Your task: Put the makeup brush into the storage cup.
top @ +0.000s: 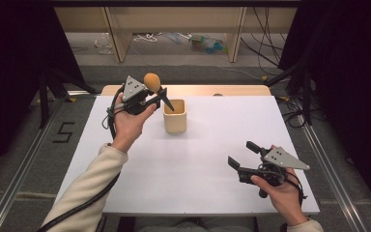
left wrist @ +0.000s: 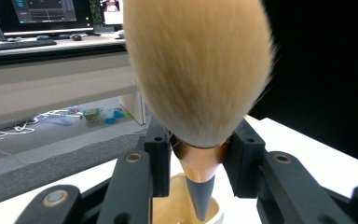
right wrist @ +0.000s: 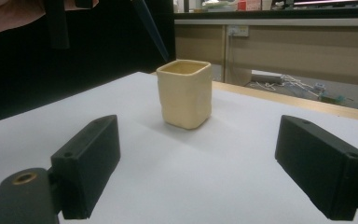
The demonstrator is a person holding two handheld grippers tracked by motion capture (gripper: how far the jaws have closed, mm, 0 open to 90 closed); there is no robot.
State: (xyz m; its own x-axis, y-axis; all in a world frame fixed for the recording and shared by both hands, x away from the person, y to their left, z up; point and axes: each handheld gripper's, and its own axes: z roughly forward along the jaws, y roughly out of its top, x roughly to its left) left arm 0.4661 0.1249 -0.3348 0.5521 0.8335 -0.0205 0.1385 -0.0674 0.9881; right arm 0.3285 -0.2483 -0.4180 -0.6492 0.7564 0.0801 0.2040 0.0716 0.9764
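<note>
From above, the left gripper (top: 155,98) pinches a makeup brush (top: 157,89) over the cream cup (top: 175,116): bristles up and away, dark handle tip slanting down toward the cup's mouth, probably just above the rim. The right gripper (top: 240,154) rests spread on the white table (top: 212,164). In the left gripper view, both jaws clamp the copper ferrule (left wrist: 199,161), the tip above the cup (left wrist: 175,210); desks and monitors lie beyond. In the right gripper view, the jaws gape wide, the cup (right wrist: 185,93) standing well ahead.
</note>
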